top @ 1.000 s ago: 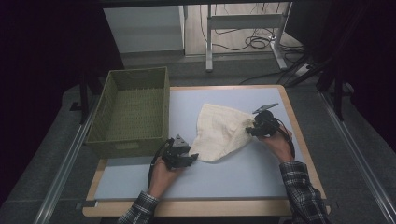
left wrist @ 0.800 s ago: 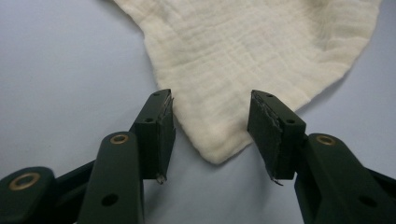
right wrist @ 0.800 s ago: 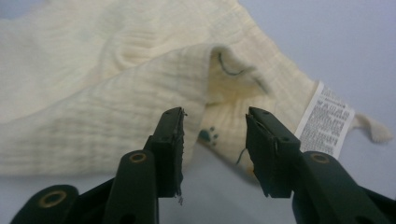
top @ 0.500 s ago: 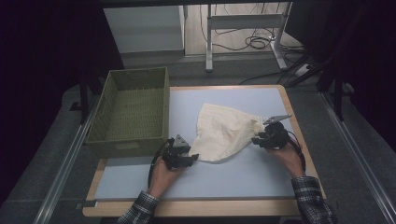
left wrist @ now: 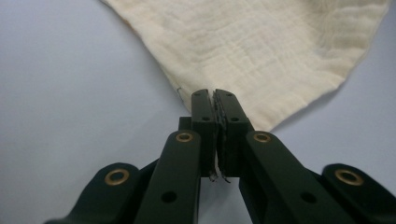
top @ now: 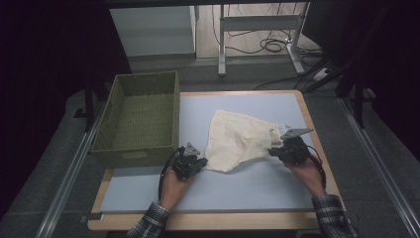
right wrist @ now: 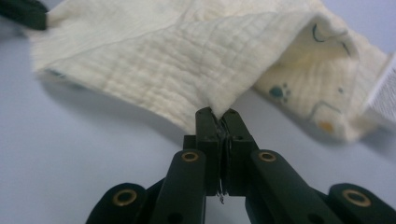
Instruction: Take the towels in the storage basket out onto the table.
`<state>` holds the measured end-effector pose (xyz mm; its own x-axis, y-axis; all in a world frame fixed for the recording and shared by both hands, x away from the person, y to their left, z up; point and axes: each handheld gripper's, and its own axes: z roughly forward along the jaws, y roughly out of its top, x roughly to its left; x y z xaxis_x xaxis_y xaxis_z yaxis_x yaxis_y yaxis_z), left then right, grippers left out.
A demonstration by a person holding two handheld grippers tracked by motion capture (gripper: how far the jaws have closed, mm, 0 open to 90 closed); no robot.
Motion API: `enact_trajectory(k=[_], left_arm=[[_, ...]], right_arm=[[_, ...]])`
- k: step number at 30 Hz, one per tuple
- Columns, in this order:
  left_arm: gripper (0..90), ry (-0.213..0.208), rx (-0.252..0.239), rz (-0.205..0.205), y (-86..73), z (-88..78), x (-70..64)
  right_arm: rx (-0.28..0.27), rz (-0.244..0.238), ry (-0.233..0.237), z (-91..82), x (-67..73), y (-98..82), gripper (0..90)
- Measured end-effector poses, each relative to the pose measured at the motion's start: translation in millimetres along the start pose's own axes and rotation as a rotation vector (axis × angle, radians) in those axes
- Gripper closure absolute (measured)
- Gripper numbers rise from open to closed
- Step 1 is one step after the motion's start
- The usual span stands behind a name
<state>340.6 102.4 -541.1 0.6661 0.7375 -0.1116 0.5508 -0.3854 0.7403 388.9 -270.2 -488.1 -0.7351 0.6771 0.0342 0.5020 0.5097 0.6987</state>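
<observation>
A cream muslin cloth (top: 237,139) lies crumpled on the pale blue mat (top: 223,188), stretched between my two grippers. My left gripper (top: 202,162) is at its near left corner. In the left gripper view the jaws (left wrist: 215,100) have just closed and pinch the edge of the cloth (left wrist: 261,46). My right gripper (top: 273,148) is at the cloth's right end. In the right gripper view its jaws (right wrist: 216,116) have also just closed, on a fold of the cloth (right wrist: 163,60). The turned-up underside there shows small coloured prints.
A green woven basket (top: 121,153) stands at the left of the table, close beside my left hand. The wooden table edge (top: 317,134) runs just right of my right gripper. Metal rails flank the table, and desk legs and cables lie beyond.
My right gripper has moved right and toward the near edge, drawing the cloth's right end out with it. Both pairs of jaws have shut on the cloth. The left hand stayed put.
</observation>
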Motion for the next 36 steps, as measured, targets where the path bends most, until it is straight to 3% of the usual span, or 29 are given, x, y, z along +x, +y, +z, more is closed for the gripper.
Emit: enact_trajectory(k=[5, 9, 15, 24, 26, 31, 36], left_arm=[[87.6, -0.033, -0.003, -0.002, -0.3, -9.8, -4.5], [88.0, -0.073, -0.004, -0.012, -1.0, -15.7, -10.4], [88.0, -0.104, 0.014, 0.0, -6.5, -23.8, -23.0], [87.3, -0.155, 0.058, 0.008, -33.9, -38.2, -40.4], [78.1, -0.144, 0.049, 0.015, -34.5, -41.1, -41.7], [63.2, -0.105, 0.026, 0.015, -18.3, -42.1, -32.1], [56.5, -0.086, 0.023, 0.028, 3.8, -26.2, -22.2]], right_arm=[[0.038, 0.015, 0.003, -35.7, 9.3, -26.4, 87.3], [0.075, 0.059, 0.029, -51.9, 13.3, -55.9, 87.2], [0.08, 0.08, 0.077, -67.3, 31.8, -82.6, 87.2], [0.105, 0.071, 0.106, -80.0, 65.0, -111.1, 85.4], [0.105, 0.061, 0.097, -82.2, 68.2, -114.6, 78.4], [0.058, 0.078, 0.05, -91.1, 57.1, -106.3, 69.3], [0.051, 0.07, -0.008, -80.4, 38.6, -92.1, 63.6]])
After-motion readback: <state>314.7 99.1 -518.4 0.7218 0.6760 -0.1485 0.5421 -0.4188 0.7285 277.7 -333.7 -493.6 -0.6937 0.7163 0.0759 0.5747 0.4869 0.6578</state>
